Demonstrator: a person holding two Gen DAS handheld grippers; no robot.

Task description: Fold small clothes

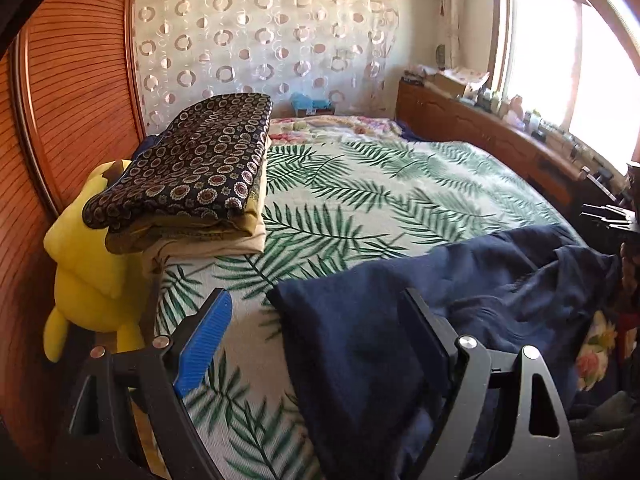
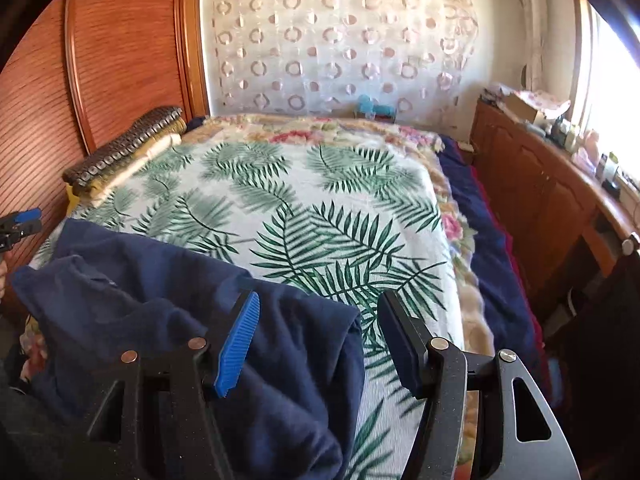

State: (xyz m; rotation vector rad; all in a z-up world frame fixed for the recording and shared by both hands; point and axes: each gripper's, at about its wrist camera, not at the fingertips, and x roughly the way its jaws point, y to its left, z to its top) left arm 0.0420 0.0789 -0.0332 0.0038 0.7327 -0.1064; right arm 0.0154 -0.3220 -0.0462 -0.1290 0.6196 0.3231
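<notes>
A dark navy garment (image 1: pixel 420 312) lies crumpled at the near edge of the bed with the palm-leaf cover (image 1: pixel 360 208). My left gripper (image 1: pixel 316 312) is open just above its left edge, the cloth lying between and under the fingers. In the right wrist view the same garment (image 2: pixel 180 320) fills the lower left. My right gripper (image 2: pixel 318 316) is open over its right edge, apart from the cloth. The left gripper's blue pad (image 2: pixel 24 216) shows at the far left.
A stack of folded cloths (image 1: pixel 192 176) with a dark circle pattern on top sits at the bed's left side, beside a yellow plush toy (image 1: pixel 88 264). A wooden wardrobe (image 1: pixel 72 80) stands left; a wooden cabinet with clutter (image 2: pixel 540 184) runs along the right under the window.
</notes>
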